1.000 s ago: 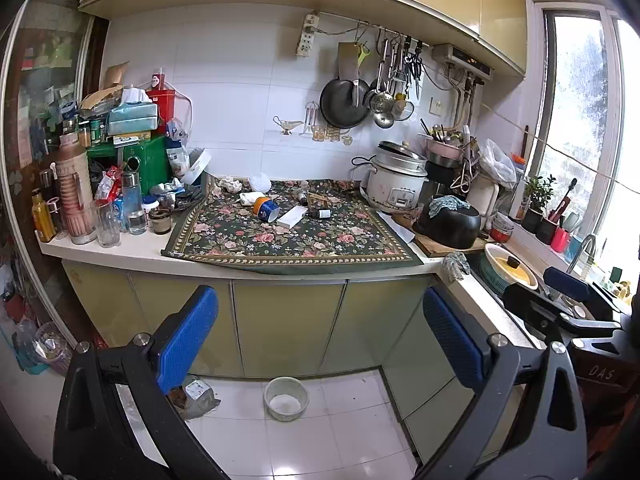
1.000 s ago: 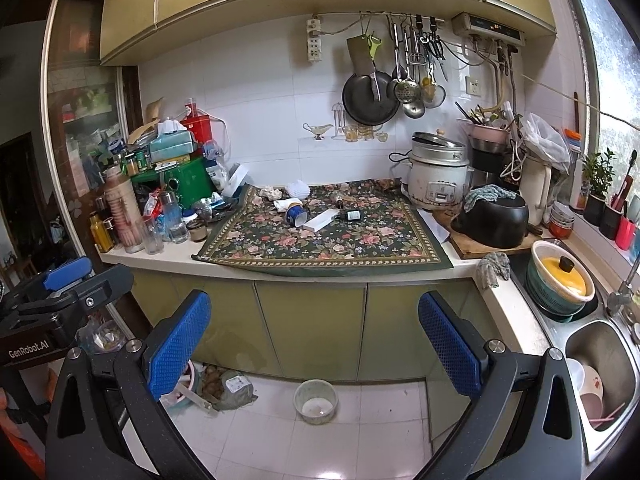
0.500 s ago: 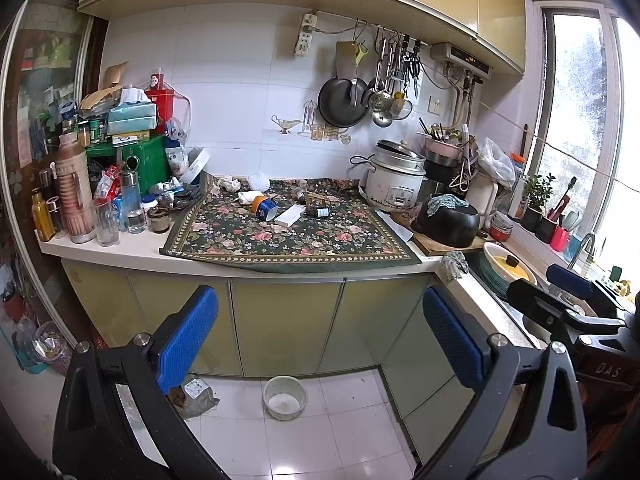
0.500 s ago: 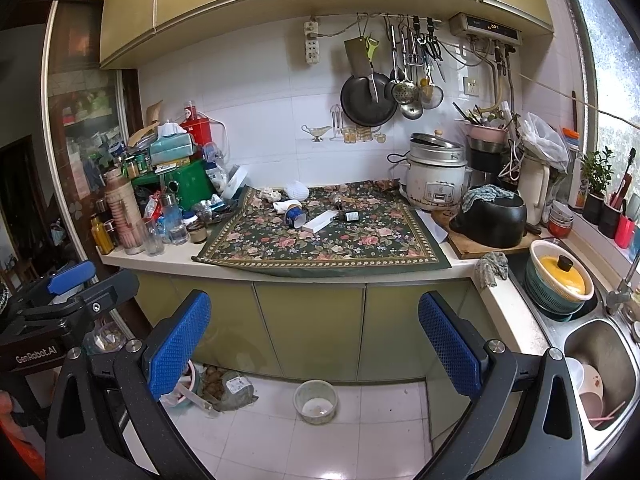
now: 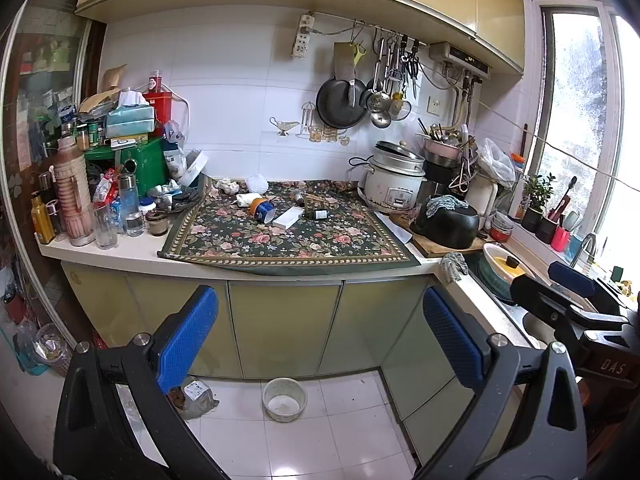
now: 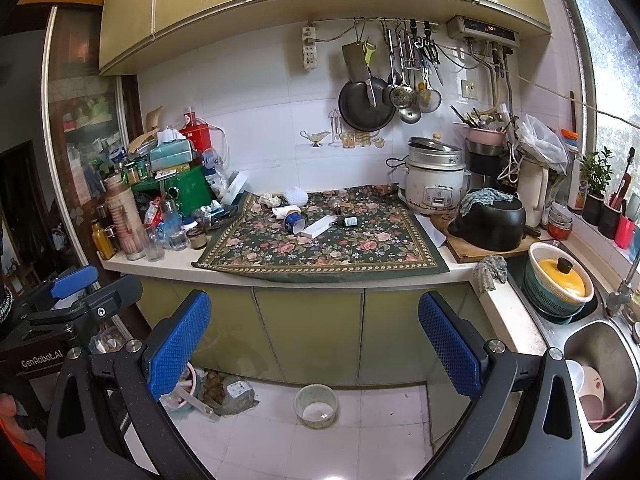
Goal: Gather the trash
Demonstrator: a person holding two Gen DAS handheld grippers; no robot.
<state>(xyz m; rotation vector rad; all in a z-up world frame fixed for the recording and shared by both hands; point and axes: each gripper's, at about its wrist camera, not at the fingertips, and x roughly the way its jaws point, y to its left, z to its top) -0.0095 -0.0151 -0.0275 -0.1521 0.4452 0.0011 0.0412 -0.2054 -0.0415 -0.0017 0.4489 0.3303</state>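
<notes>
Both grippers, left (image 5: 320,344) and right (image 6: 316,340), hang spread and empty; crumpled paper (image 5: 228,186) on the floral cloth (image 5: 288,240) likely handles light and soft, so pinch its bulk.

The pale counter (image 5: 132,254) carries a dark floral cloth (image 5: 288,240) whose front border hangs a little over the front edge. On the cloth, near its back edge, lie crumpled white paper (image 5: 227,186), a tipped-over cup (image 5: 262,210), a flat white box (image 5: 288,217) and a small dark bottle (image 5: 320,214) on its side, all close together. At the counter's left end stand bottles, jars and a clear glass (image 5: 105,227), and toward the right end a wooden board (image 6: 476,249) carries a black pot (image 6: 490,226), with a grey rag (image 6: 491,270) lying at the counter's front edge near it.
</notes>
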